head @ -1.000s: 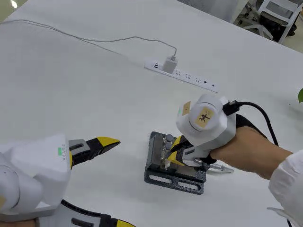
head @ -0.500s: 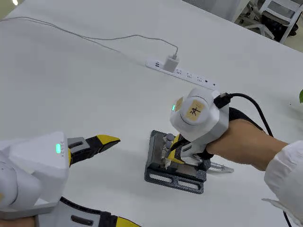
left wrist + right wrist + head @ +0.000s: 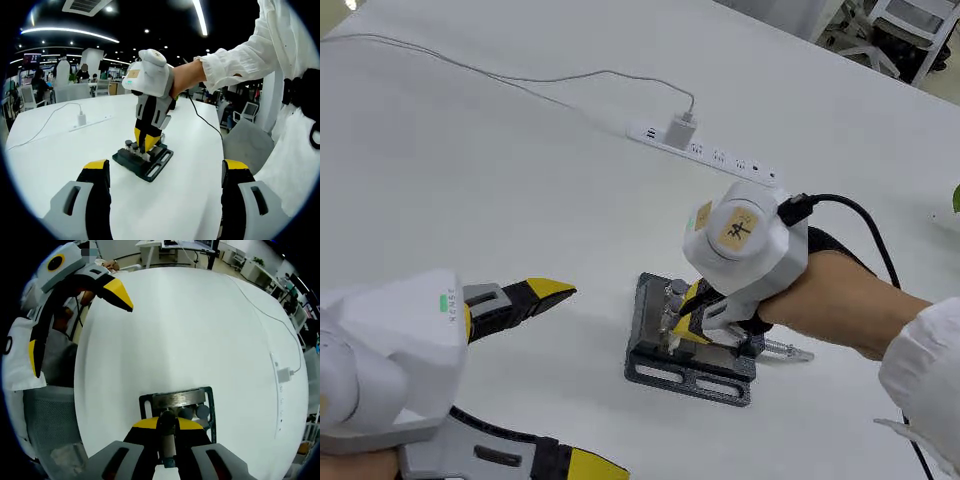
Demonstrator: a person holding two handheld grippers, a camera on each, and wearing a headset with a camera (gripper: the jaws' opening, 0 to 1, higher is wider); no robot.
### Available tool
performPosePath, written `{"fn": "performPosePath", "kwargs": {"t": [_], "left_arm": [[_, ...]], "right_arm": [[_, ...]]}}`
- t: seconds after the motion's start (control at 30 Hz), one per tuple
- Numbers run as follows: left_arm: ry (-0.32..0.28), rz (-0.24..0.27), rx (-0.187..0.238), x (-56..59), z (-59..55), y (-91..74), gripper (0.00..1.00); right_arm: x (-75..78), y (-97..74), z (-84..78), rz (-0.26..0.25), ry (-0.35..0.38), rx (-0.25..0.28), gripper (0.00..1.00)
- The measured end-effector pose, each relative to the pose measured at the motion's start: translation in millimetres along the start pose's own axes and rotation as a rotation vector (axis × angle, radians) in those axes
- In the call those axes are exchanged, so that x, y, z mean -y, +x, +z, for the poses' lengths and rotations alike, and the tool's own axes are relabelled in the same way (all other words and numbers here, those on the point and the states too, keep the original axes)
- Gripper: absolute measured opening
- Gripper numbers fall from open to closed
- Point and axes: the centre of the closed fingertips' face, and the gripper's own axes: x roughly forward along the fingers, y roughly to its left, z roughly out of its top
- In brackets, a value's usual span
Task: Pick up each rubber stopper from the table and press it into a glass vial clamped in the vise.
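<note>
2 tongs: left tongs apart, right tongs clamped on vial at vise.

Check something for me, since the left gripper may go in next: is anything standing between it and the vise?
The table between the left gripper and the vise is bare. But the right gripper stands over the vise, jaws closed on a small grey piece at the vials, blocking the way in from above.

Upright vials in dark vise
</note>
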Motion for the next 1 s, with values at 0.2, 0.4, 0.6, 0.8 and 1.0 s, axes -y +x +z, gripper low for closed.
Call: {"fn": "performPosePath", "kwargs": {"t": [0.2,0.4,0.6,0.8,1.0], "left_arm": [[-0.001,0.001,-0.004,0.7,-0.9,-0.8,0.92],[0.0,0.002,-0.001,0.6,-0.2,-0.2,0.92],[0.001,-0.002,-0.001,1.5,0.4,0.9,0.92],[0.003,-0.005,-0.005,2.3,-0.2,2.1,0.92],[0.0,-0.007,-0.008,2.9,-0.8,2.6,0.92]], "right_arm": [[-0.3,0.3,1.6,-0.006,0.006,0.016,0.09],[-0.9,-7.1,1.1,-0.011,0.018,0.036,0.09],[3.2,-19.7,-1.9,-0.039,0.033,0.079,0.05],[1.0,-19.9,-1.1,-0.02,0.077,0.132,0.03],[0.7,-16.3,2.0,-0.017,0.095,0.166,0.0]]}}
